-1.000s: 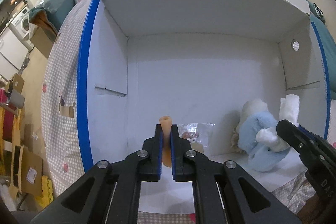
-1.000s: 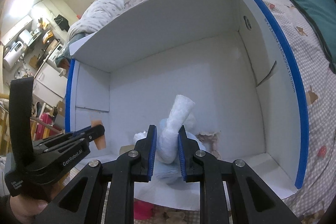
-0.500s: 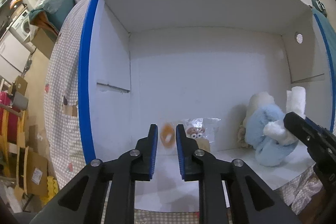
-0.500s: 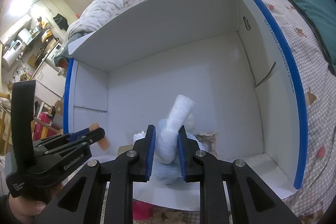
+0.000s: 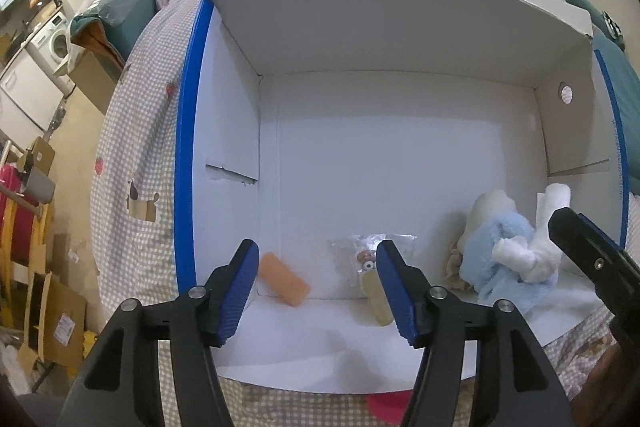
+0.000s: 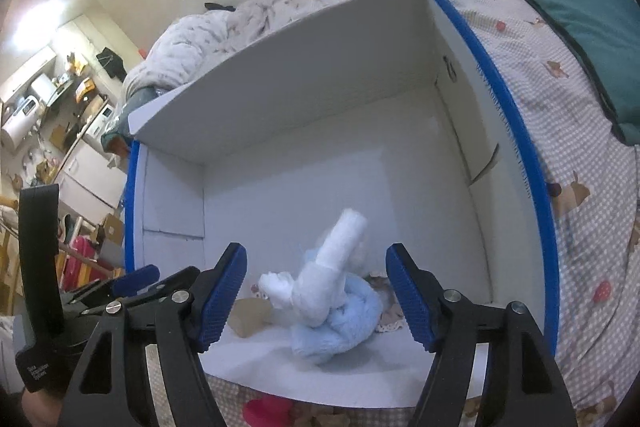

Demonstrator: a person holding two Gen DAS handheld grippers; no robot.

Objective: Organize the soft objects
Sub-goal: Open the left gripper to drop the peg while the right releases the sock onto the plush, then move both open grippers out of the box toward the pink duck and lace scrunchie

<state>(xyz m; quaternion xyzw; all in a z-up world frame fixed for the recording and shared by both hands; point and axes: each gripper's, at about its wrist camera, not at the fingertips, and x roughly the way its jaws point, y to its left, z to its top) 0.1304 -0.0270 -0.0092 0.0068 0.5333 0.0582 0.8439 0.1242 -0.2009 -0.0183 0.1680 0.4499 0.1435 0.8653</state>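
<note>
So the bed (image 5: 132, 163) with the checked sheet is what everything's parked on, and the big white box (image 5: 384, 155) with blue-taped edges is laid open on it, near the bed's front edge.

Both drops have just been made at once. A second ago the peach foam piece (image 5: 285, 284) was being pinched in the left tool (image 5: 316, 285); now it's been let go and is lying flat against the box's front-left corner. Those jaws are opening, with nothing gripped between them. A small clear packet (image 5: 370, 253) and a tan block (image 5: 376, 297) are seen just beside it along the front wall.

Same story on the other side: the white plush limb that was clamped a moment back has been released, and the blue-and-white plush toy (image 6: 332, 303) is slumped in the box's front-right area. The right tool (image 6: 316, 297) is spreading too, pads clear of the fur, though the toy sits in line between them.

So two soft things can probably be counted as stowed. More pickups might be needed, but nothing else loose can be made out.
</note>
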